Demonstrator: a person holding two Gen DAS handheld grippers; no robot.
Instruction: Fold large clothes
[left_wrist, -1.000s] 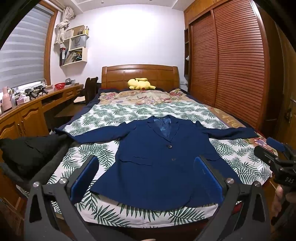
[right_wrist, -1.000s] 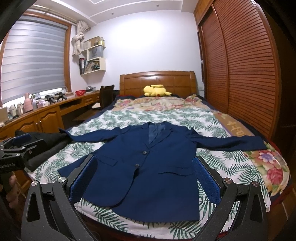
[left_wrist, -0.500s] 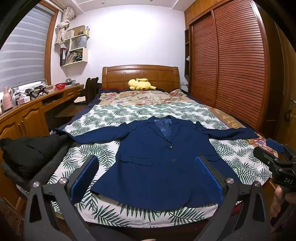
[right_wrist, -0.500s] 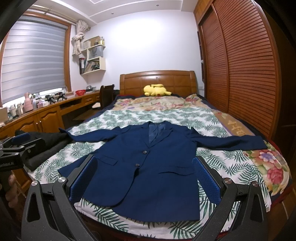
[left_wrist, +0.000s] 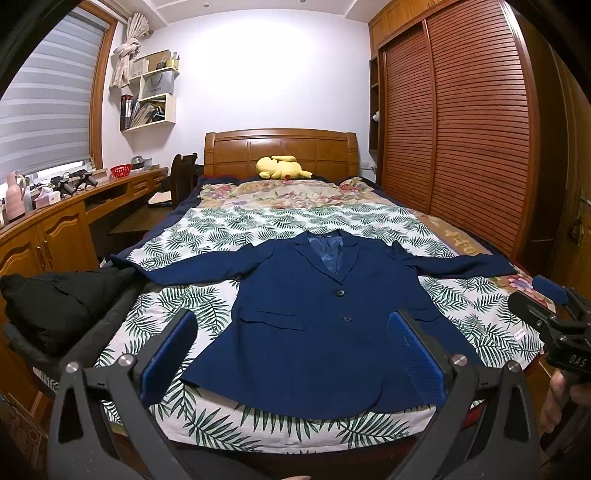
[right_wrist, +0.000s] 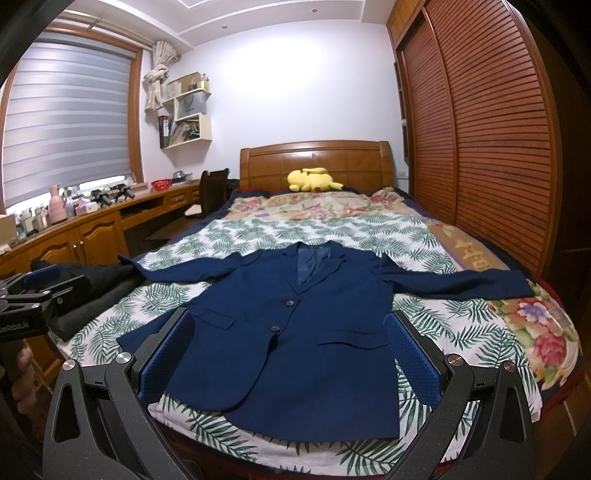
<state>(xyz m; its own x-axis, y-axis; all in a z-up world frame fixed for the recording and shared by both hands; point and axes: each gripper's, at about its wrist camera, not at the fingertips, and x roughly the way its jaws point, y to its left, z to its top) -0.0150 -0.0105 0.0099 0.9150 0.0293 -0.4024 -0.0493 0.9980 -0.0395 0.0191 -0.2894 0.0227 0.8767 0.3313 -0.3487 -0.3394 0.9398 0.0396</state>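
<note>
While fingers (left_wrist: 168, 354) gape, blazer (left_wrist: 325, 325) beyond, untouched, flat.

Leaf-print sheet (left_wrist: 229, 232) lies bare beyond the navy blazer (left_wrist: 314, 332), w/ open air above it. Black clothes pile (left_wrist: 48, 302) crowds bed's left edge; wardrobe doors (left_wrist: 461, 140) stand close along right side.

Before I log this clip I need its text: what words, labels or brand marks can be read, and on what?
"DAS" on the right gripper body.
"HONOR" on the paper bag on the wall shelf, only just readable.
Lettering on the left gripper body: too blurred.
Gold characters on the bed's brown cover: unreadable.
</note>
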